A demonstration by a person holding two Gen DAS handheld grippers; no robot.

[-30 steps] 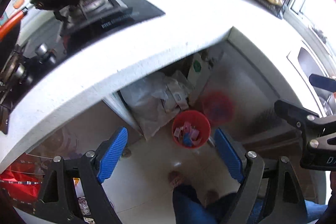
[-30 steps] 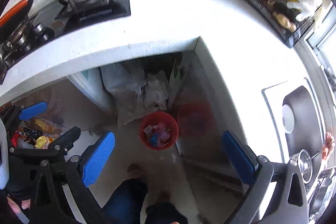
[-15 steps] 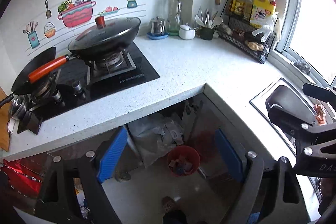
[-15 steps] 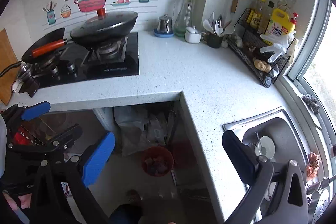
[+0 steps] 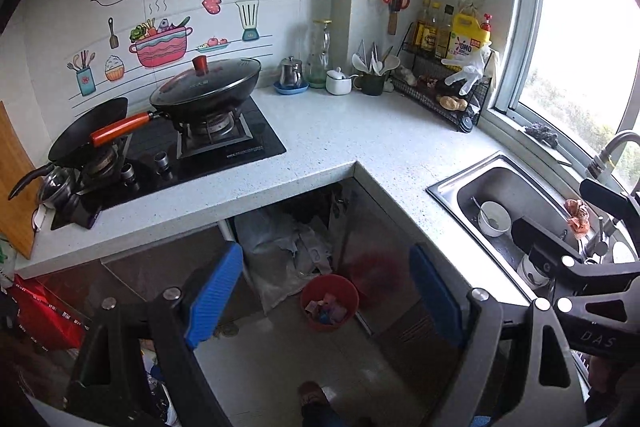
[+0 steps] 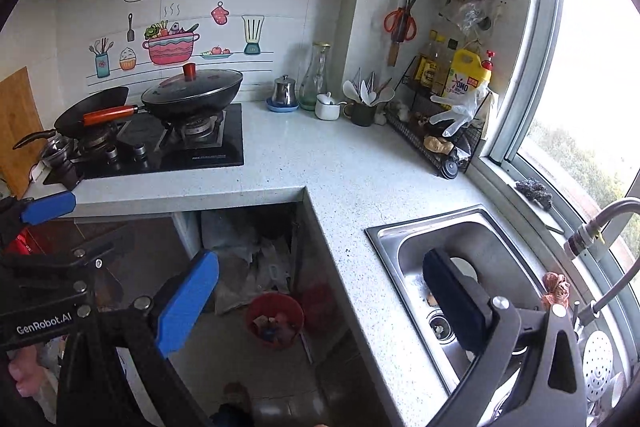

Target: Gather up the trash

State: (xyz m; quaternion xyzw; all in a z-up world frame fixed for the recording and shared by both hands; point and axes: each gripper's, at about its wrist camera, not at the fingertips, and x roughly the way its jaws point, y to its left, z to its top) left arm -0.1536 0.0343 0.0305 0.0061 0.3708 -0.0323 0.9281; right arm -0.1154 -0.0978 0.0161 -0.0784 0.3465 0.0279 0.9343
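Left wrist view: left gripper (image 5: 326, 293) had jaws spread wide, nothing between the pads, hanging above the floor in front of the L-shaped counter (image 5: 344, 131). Red trash bin (image 5: 329, 301) sat on the floor at the counter's inner corner, against the cabinet front, with colored wrappers already inside; crumpled grey bags (image 5: 280, 247) lay just behind it. Counter looked free of loose trash, so collection seemed mostly done. Right wrist view: right gripper (image 6: 320, 301) was also wide open and empty, over the counter edge by the sink (image 6: 404, 239). Same bin (image 6: 274, 319) was visible below, part filled. Scraps near the sink drain (image 6: 438, 327) possibly remained; too small to tell.
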